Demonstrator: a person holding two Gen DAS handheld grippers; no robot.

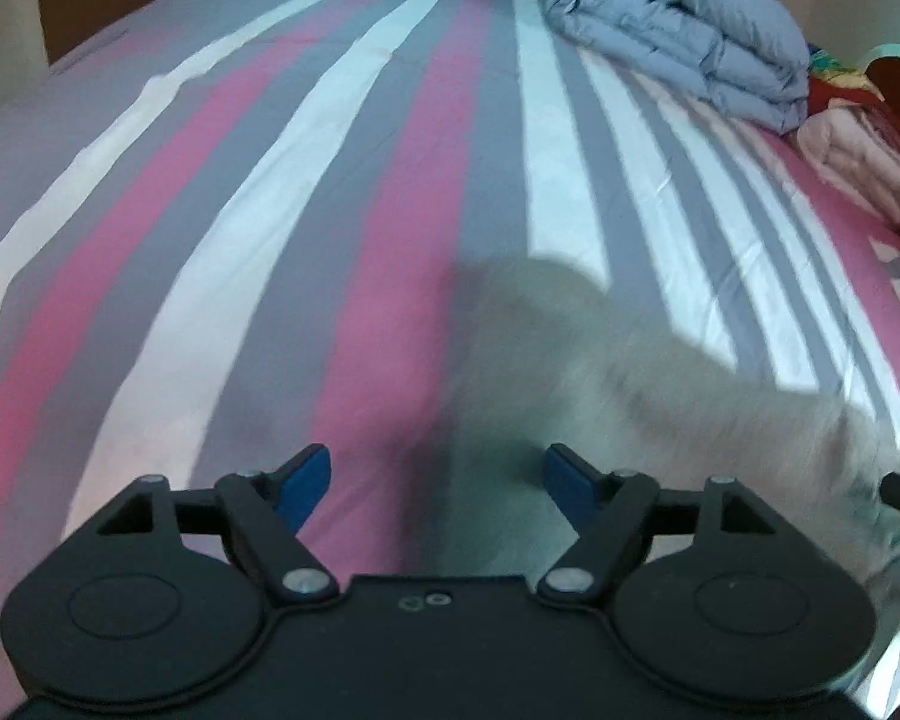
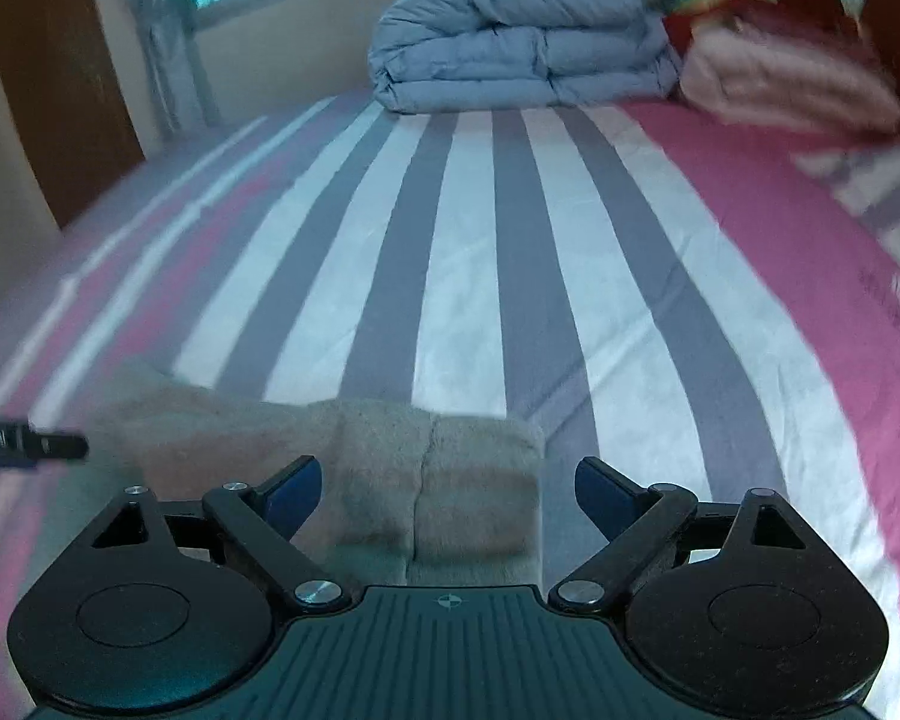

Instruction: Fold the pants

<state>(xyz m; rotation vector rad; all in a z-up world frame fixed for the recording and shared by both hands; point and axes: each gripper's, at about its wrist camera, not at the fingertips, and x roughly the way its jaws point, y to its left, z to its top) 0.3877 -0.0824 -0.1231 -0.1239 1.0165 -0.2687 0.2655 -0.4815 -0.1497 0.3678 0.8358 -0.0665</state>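
Pants (image 2: 432, 480), beige and already doubled into a thick bundle, lie on the striped bedsheet (image 2: 480, 240) just ahead of the right gripper (image 2: 447, 495), whose jaws stand spread around the near end without pressing it. The left gripper (image 1: 435, 480) is likewise spread and empty, with the blurred cloth to its right. Both should probably lift clear without dragging the fuzzy fabric, or the 2 layers could slide apart.

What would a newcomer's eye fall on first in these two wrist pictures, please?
Probably the bed's bold pink, grey and white striped cover, which fills both views. Next, the fuzzy beige pants lying in a folded bundle at the near edge, just ahead of the open right gripper. At the far end sits a puffy pale-blue folded duvet.
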